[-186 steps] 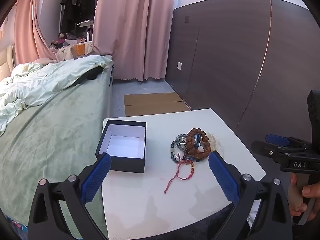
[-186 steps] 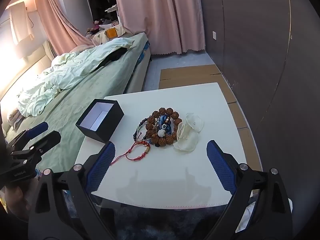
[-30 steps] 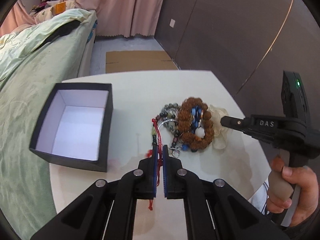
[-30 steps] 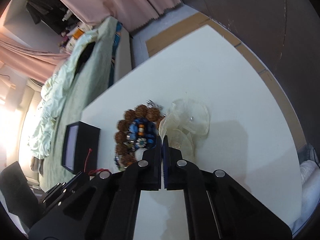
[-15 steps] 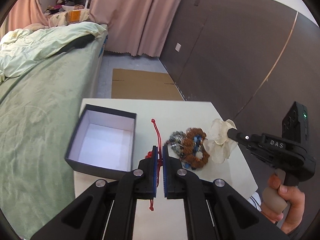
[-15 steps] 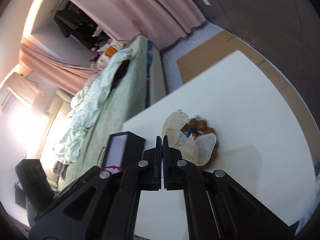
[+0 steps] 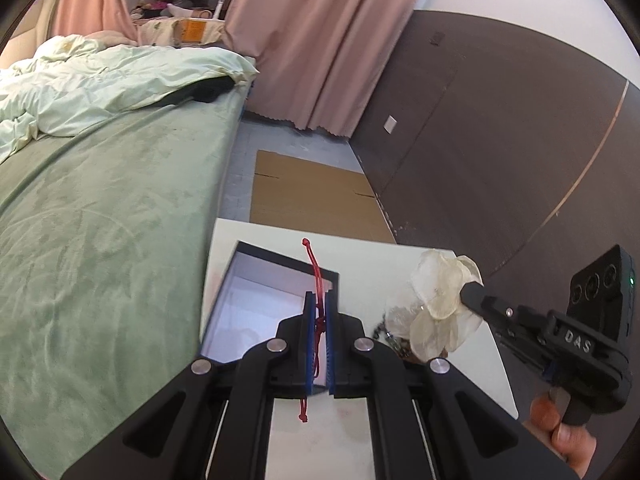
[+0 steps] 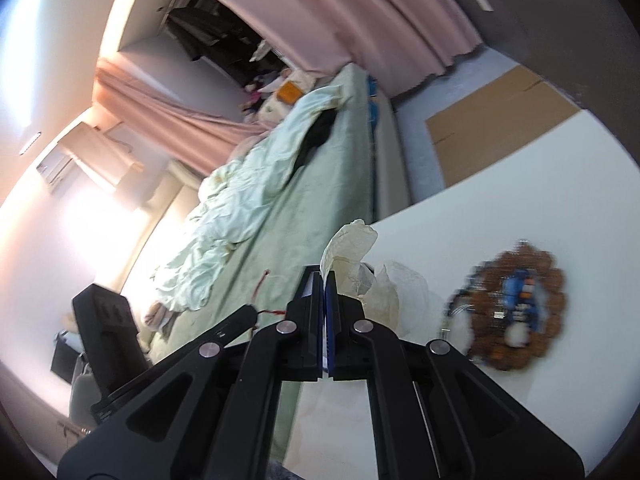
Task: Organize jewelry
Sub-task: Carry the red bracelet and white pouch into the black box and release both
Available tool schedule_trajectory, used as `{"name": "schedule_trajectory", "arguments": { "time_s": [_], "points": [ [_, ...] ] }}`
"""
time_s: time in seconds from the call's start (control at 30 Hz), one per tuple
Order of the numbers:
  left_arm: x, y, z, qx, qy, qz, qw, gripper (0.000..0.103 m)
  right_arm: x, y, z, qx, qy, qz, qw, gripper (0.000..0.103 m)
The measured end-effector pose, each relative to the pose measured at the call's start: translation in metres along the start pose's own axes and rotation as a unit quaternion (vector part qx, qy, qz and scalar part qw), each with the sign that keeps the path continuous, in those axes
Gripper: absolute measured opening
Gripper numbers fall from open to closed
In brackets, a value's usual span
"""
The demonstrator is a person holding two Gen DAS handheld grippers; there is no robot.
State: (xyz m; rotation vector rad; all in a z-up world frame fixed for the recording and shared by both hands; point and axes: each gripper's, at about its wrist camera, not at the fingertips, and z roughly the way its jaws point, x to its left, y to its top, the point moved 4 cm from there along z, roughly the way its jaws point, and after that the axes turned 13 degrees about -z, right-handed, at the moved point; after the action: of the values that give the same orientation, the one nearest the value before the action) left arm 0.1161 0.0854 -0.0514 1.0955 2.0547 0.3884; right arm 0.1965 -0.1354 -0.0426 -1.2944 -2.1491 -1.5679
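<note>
One red cord bracelet (image 7: 316,280) pinched in left hand-held gripper (image 7: 319,300).

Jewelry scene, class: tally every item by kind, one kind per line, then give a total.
Red cord bracelet, in left gripper: 1
Sheer pouch, in right gripper: 1
Black box: 1
Brown bead bracelet: 1
Total: 4

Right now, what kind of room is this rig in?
Most likely a home bedroom: an unmade bed with a green sheet and pale rumpled duvet, pink floor-length curtains, and dark clothes hanging in an open closet behind them.
</note>
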Motion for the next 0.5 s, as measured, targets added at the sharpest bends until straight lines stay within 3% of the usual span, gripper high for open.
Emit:
{"name": "schedule_trajectory", "arguments": {
  "time_s": [0.23,0.33,0.37,0.4,0.5],
  "points": [
    [0.014,0.015,0.002,-0.011,0.008,-0.019,0.9997,0.002,0.022,-0.003,0.037,0.014,0.046,0.000,0.999,0.003],
    [0.018,0.019,0.006,-0.011,0.012,-0.024,0.9996,0.002,0.031,-0.010,0.061,0.045,0.061,0.001,0.997,0.004],
    [0.019,0.020,0.008,-0.010,0.013,-0.025,0.9995,0.002,0.032,-0.016,0.076,0.076,0.044,-0.010,0.996,0.009],
    [0.020,0.021,0.010,-0.009,0.014,-0.026,0.9995,0.002,0.030,-0.019,0.082,0.091,0.036,-0.008,0.995,0.025],
    [0.021,0.023,0.015,-0.005,0.016,-0.029,0.9995,0.002,0.021,-0.019,0.084,0.094,0.015,-0.007,0.995,0.052]
  ]
}}
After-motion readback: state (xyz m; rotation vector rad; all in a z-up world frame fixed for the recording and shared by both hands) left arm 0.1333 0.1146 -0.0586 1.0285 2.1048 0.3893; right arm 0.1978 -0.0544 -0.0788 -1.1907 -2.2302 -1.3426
